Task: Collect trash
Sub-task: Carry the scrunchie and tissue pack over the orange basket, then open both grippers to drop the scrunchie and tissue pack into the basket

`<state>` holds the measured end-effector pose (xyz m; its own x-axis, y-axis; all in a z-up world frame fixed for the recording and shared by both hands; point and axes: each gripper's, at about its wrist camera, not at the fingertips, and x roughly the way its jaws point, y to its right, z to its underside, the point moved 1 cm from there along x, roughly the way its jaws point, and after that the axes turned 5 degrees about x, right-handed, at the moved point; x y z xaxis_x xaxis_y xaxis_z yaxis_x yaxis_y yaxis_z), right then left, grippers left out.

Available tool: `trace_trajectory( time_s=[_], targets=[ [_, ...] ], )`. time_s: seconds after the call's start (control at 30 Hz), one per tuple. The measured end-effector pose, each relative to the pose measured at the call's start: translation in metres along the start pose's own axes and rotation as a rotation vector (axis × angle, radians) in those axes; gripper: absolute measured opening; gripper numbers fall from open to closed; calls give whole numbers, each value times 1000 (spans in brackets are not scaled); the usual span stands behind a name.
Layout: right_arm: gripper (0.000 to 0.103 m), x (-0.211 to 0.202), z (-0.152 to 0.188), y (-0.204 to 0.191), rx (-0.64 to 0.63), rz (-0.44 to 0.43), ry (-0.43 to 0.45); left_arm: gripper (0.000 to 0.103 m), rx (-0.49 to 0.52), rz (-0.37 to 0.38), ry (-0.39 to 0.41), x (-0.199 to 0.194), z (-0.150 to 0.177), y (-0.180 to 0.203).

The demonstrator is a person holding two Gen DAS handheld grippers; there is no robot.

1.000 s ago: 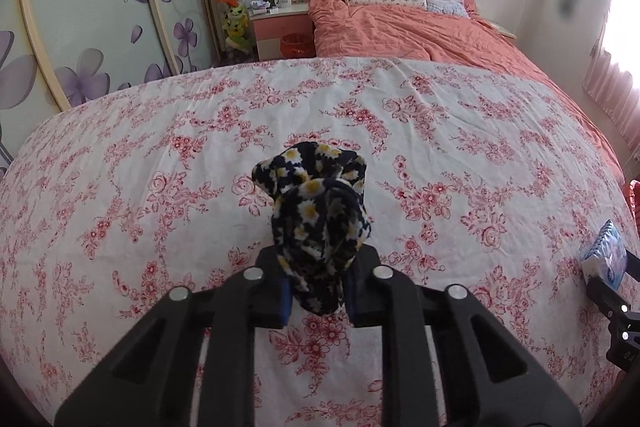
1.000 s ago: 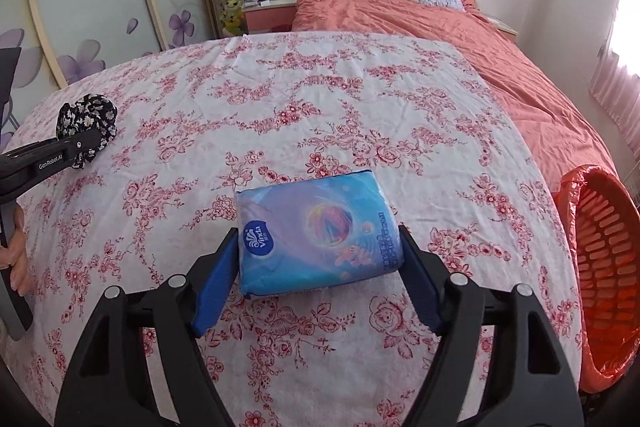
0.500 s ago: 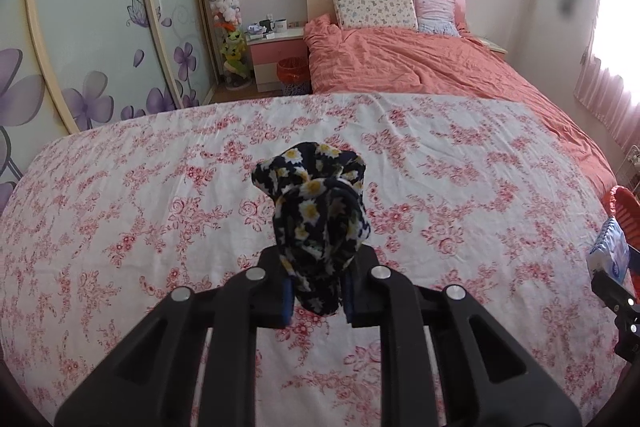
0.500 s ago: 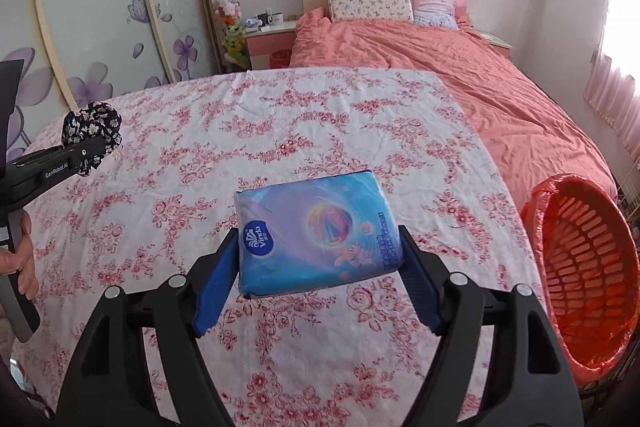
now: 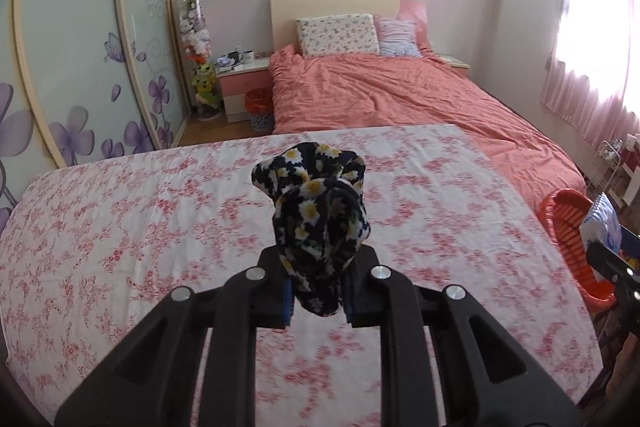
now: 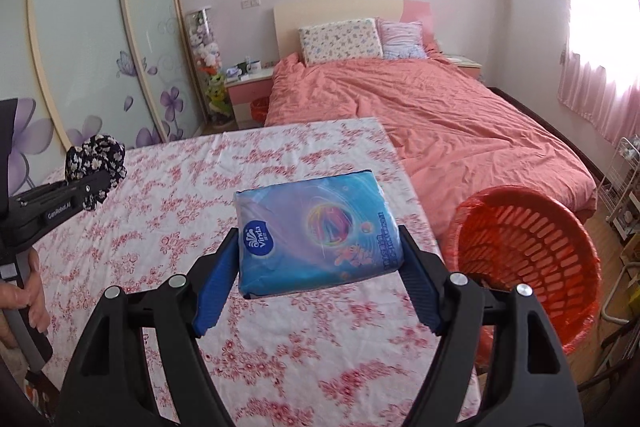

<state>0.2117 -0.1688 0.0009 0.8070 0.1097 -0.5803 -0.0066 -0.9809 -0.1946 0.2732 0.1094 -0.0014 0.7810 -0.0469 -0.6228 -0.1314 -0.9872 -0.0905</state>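
While your left claw [image 5: 316, 301] stays clenched on the daisy-print cloth bundle [image 5: 318, 223] and your right claw [image 6: 316, 277] on the blue tissue pack [image 6: 314, 233], both have risen off the floral-sheeted worktop [image 6: 280, 359] since a second ago; the orange basket [image 6: 532, 259] now shows far more fully at its right edge. Both claws tilt downward, and your hand [image 6: 30, 297] grips the left handle.
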Motion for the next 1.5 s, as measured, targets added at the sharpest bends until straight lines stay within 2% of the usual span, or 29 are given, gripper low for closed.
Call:
trace_trajectory(
  time_s=[0.4,0.63,1.1,1.5],
  targets=[
    [74,-45,0,54,100,77,83,18,134,118,81,-52,-8,105],
    [74,-61,3,84,139,125,115,18,201,204,109,-67,-9,163],
    [75,-72,5,153,217,250,149,18,251,391,102,-51,-14,268],
    [75,-58,6,202,304,264,145,19,285,528,62,-17,-14,346]
  ],
)
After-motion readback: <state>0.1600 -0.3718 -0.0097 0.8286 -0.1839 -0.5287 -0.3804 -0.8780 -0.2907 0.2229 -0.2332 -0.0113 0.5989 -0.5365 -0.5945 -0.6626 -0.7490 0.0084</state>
